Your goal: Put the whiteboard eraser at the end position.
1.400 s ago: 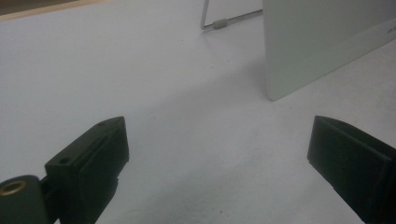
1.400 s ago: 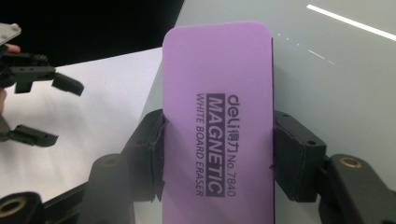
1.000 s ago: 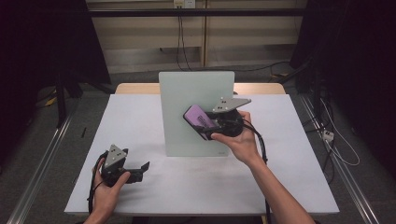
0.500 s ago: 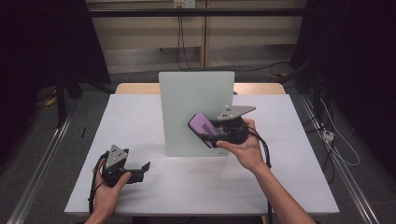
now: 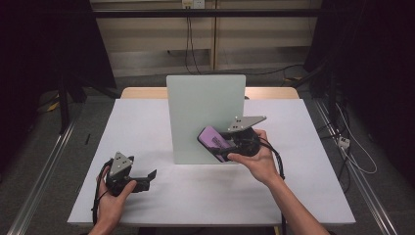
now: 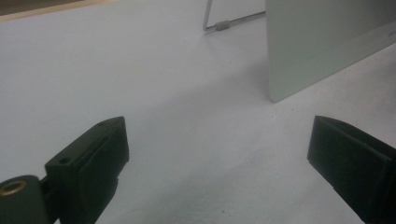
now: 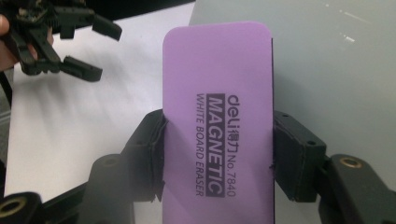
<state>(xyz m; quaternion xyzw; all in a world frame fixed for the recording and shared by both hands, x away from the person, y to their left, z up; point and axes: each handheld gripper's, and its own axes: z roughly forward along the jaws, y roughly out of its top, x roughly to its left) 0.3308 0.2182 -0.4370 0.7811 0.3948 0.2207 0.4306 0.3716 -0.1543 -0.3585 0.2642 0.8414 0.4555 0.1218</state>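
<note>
A pale whiteboard (image 5: 205,98) stands upright in the middle of the white table (image 5: 147,127). My right gripper (image 5: 222,147) is shut on a purple magnetic whiteboard eraser (image 5: 214,138), held at the board's lower right part. In the right gripper view the eraser (image 7: 219,93) sits lengthwise between the two black pads (image 7: 292,158), its printed back facing the camera, with the board (image 7: 327,56) just behind it. My left gripper (image 5: 148,179) rests low over the table's front left, jaws wide open with nothing between them (image 6: 219,158).
The board's near bottom corner (image 6: 289,88) and a wire stand leg (image 6: 224,23) show in the left gripper view. Bare table surface lies left of the board and along the front edge. Dark floor, rails and cables surround the table.
My right gripper has carried the eraser lower down the board's face. The left gripper has stayed where it was.
</note>
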